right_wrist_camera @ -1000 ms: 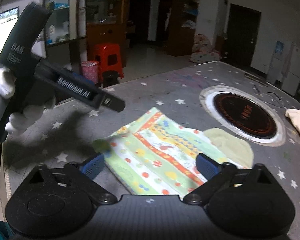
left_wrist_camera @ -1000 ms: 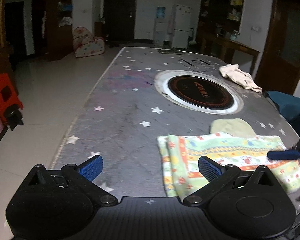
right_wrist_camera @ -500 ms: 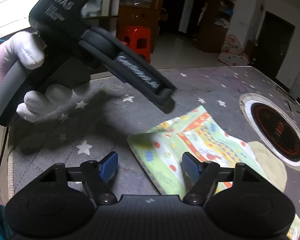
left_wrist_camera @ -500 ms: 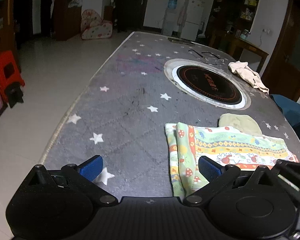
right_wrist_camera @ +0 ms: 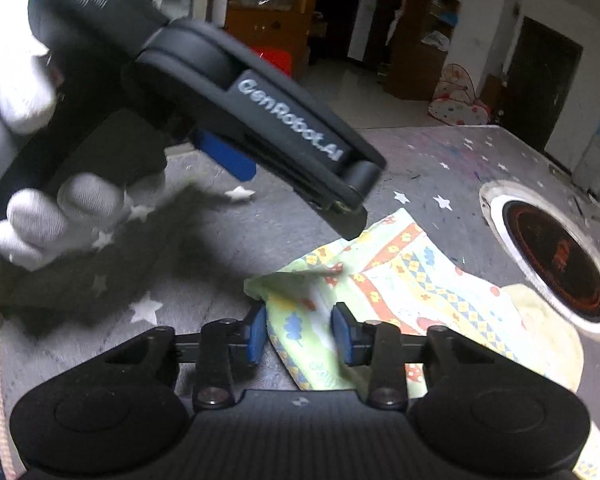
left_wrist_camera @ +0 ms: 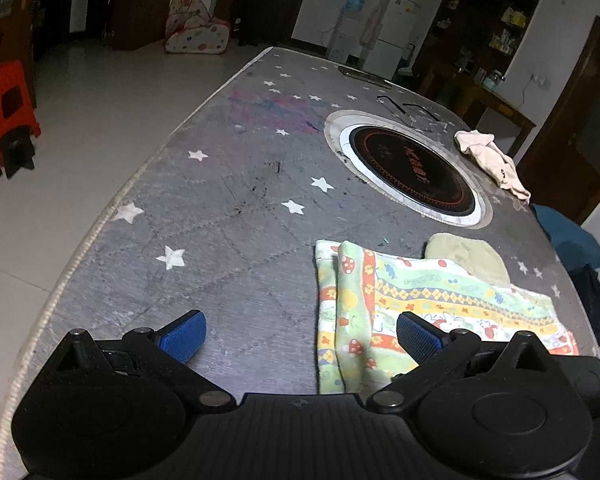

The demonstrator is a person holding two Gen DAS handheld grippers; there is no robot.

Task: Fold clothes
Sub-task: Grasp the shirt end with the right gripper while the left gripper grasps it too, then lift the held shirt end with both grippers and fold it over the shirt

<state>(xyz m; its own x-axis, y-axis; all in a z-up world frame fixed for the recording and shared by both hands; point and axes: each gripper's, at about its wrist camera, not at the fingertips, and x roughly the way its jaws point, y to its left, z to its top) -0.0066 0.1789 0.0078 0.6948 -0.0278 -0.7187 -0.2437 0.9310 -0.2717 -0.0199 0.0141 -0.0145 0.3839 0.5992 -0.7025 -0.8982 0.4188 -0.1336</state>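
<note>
Colourful patterned cloth (left_wrist_camera: 432, 300) lies folded on the grey star-print counter (left_wrist_camera: 228, 216), near edge, just short of the round black induction hob (left_wrist_camera: 410, 166) set into the counter. Pale green cloth piece (left_wrist_camera: 466, 254) pokes out from under its far side. Cream garment (left_wrist_camera: 490, 160) crumpled beyond the hob, well apart from the patterned cloth.

Left hand-held gripper (left_wrist_camera: 300, 338): jaws spread wide, holding nothing; its right pad (left_wrist_camera: 416, 340) sits over the cloth's near-left part, left pad over bare counter.

Right hand-held gripper (right_wrist_camera: 299, 338): jaws narrowed, with the cloth's (right_wrist_camera: 384, 292) near corner between the blue pads; fabric bunched and lifted there. Whether the pads actually pinch it, cannot tell. In the right wrist view, the left hand-held gripper (right_wrist_camera: 236, 128) hangs above the cloth's corner, held by a white-gloved hand (right_wrist_camera: 52, 208).

Containers: none seen on the counter. Red stool (left_wrist_camera: 6, 100) on the floor to the left.
</note>
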